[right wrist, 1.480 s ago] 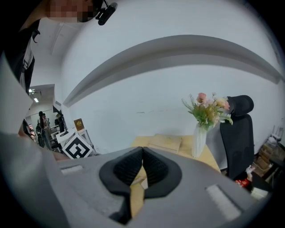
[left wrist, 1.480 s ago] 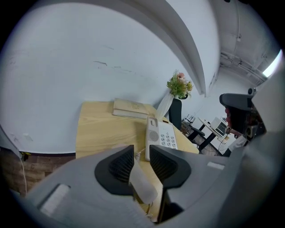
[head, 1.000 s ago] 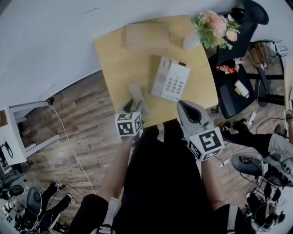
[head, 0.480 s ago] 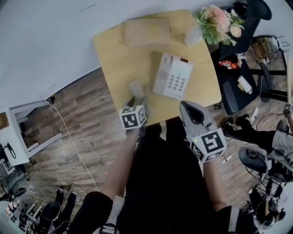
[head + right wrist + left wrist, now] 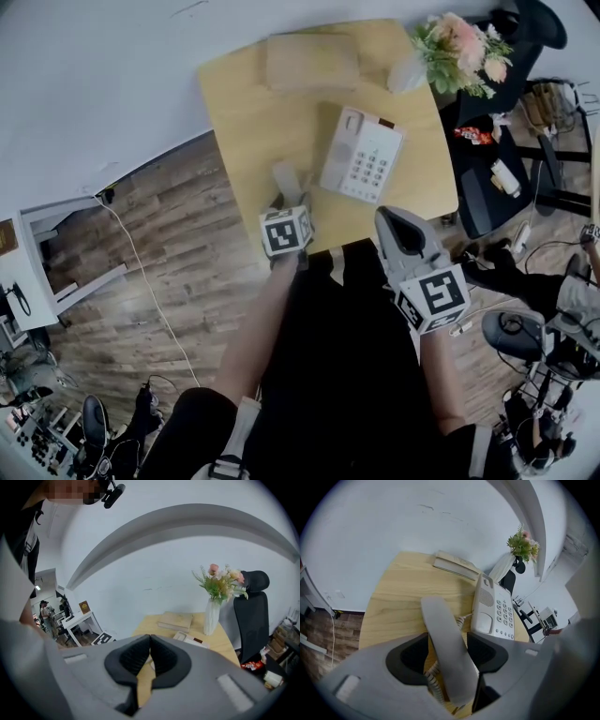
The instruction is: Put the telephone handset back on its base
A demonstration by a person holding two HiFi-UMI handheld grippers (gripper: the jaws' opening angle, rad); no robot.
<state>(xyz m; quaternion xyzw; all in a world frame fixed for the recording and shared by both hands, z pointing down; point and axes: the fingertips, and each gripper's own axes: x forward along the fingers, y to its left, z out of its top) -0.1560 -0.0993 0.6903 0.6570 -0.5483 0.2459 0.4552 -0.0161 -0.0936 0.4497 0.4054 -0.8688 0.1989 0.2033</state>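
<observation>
The grey handset (image 5: pixel 284 176) lies on the wooden table (image 5: pixel 246 112), left of the white telephone base (image 5: pixel 364 159); its coiled cord (image 5: pixel 433 680) runs under it. My left gripper (image 5: pixel 289 202) points steeply down over the near end of the handset (image 5: pixel 443 639). Its jaws have just been opening and stand wide on either side of the handset, and the pads do not press on it. The base (image 5: pixel 494 609) has an empty cradle. My right gripper (image 5: pixel 394 223) hangs at the table's near edge, shut with nothing between its pads (image 5: pixel 161 660).
A flat tan box (image 5: pixel 311 61) lies at the table's far side. A white vase of flowers (image 5: pixel 457 45) stands at the far right corner. A black office chair (image 5: pixel 487 178) stands right of the table. Wooden floor lies to the left.
My left gripper has sunk and moved forward over the handset's near end. The right gripper has stayed put.
</observation>
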